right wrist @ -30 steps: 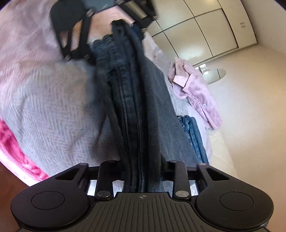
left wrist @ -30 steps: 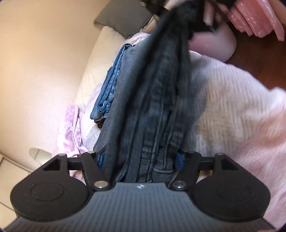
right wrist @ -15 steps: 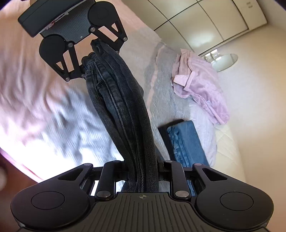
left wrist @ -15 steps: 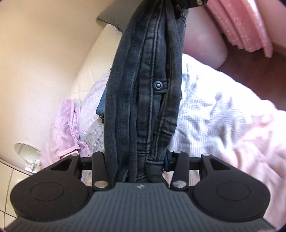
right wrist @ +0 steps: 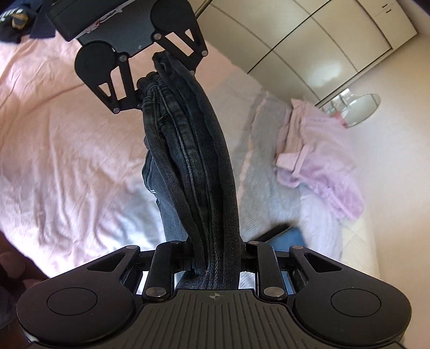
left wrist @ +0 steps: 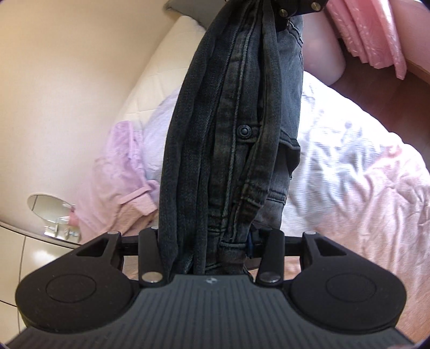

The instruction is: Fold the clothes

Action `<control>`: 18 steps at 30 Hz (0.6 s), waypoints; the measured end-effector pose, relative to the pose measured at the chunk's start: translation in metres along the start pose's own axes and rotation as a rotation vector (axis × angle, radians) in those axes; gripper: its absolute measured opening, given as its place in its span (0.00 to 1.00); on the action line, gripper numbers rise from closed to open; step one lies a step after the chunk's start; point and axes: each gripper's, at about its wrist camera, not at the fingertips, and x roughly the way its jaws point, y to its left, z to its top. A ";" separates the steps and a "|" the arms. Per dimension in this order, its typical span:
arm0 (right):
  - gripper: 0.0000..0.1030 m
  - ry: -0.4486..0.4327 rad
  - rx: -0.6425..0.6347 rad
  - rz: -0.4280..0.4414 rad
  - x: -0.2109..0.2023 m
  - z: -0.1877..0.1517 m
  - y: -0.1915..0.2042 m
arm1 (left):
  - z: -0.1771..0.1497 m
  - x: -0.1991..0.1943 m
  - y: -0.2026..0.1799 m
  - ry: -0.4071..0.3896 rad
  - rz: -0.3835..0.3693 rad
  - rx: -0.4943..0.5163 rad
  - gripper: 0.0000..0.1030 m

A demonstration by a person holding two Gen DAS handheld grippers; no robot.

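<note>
Left hand-held gripper (left wrist: 207, 239): clamped on one end of dark jeans (left wrist: 231, 134) | right hand-held gripper (right wrist: 215, 257): clamped on other end | jeans: bunched lengthwise, stretched between both, above pink bed (right wrist: 67, 161) | pink shirt (right wrist: 322, 150): lying apart

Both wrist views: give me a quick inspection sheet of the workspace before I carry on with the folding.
Surface: bed with a wrinkled pale pink sheet and a grey knitted blanket; blurred in places.
Job's things: dark grey denim jeans, bunched lengthwise, stretched in the air between both grippers, above the bed.
Clutter: crumpled lilac-pink shirt on the bed; folded blue denim garment lying beyond the jeans; dark blue item at the bed's far edge, unclear.
Grippers: left gripper and right gripper each have jaws closed on an end of the jeans.
Cables: nothing seen.
Surroundings: cream wardrobe doors, round mirror, pink curtain, cream wall.
</note>
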 end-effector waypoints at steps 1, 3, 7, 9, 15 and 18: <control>0.21 -0.005 -0.003 -0.003 -0.002 0.004 -0.006 | 0.003 0.000 0.006 -0.002 0.004 0.002 0.39; 0.21 -0.006 -0.010 -0.015 -0.006 0.005 -0.017 | 0.011 0.001 0.016 -0.010 0.006 0.008 0.39; 0.21 -0.005 -0.014 -0.043 -0.013 -0.002 -0.045 | 0.038 0.015 0.036 -0.036 0.024 0.016 0.39; 0.21 -0.003 -0.013 -0.060 -0.013 -0.013 -0.063 | 0.058 0.031 0.048 -0.049 0.033 0.015 0.39; 0.21 0.011 -0.040 -0.116 0.015 -0.085 -0.144 | 0.140 0.116 0.081 -0.077 0.059 0.003 0.39; 0.21 0.014 -0.064 -0.129 0.047 -0.141 -0.197 | 0.184 0.177 0.096 -0.066 0.074 -0.030 0.39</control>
